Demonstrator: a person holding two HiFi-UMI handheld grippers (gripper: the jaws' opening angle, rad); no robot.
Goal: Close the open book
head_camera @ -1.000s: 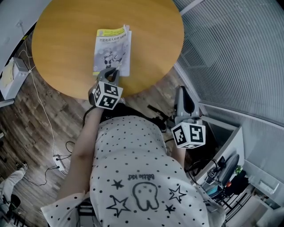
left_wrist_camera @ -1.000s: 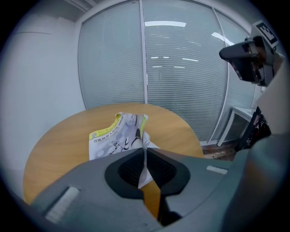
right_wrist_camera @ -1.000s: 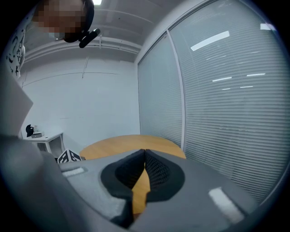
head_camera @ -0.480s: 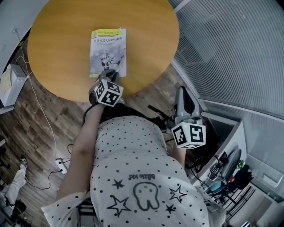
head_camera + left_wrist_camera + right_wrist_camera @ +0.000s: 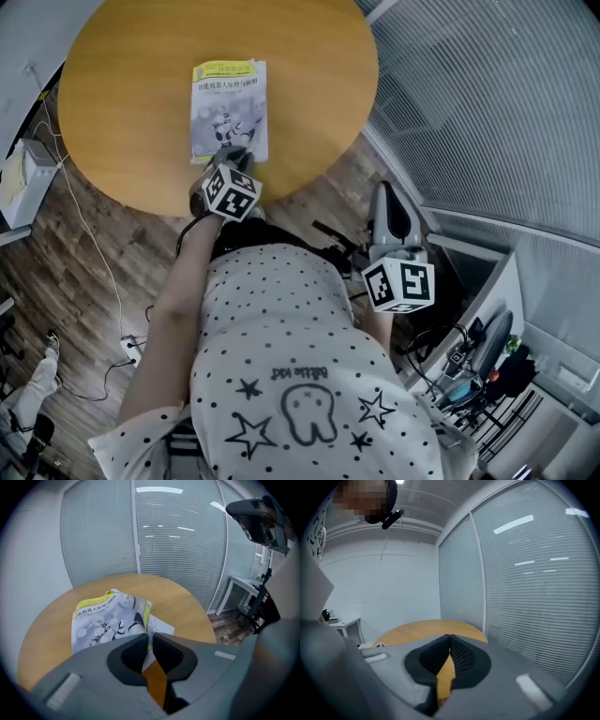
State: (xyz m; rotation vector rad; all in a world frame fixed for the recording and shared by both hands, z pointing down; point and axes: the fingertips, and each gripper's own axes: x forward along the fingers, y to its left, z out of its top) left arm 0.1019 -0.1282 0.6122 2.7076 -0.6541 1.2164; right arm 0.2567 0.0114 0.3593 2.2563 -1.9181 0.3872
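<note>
From the head view we see the book point(image 5: 229, 111) lying flat on the round wooden surface point(image 5: 141, 56), its near end close to the edge nearest the person. Its cover faces up: glossy grey-white paper with a yellow band across the far end and a printed drawing in the middle. It reads as a thin, rectangular softcover. We judge the closing itself as good as done, since no spread of open pages shows here. The left gripper point(image 5: 236, 157) sits right at the book's near edge. The right gripper point(image 5: 384, 197) hangs well apart, off the surface and beside the person's body.

In the left gripper view the cover bows up a little instead of lying quite flat, and a white page point(image 5: 161, 629) peeks out beside it toward the right. The grey plastic jaws, lined with dark pads, have just been opening and stand narrowly parted. The cover's near edge runs into the slit between them, and the pads do not look to be pressing on it. What is left, in our judgement, is to let go fully, draw back, and perhaps press the cover flat.

In the right gripper view the jaws meet at their tips with nothing between them. The pads are dark and ribbed. The smooth surface shows beyond them, with white slatted blinds behind glass.
</note>
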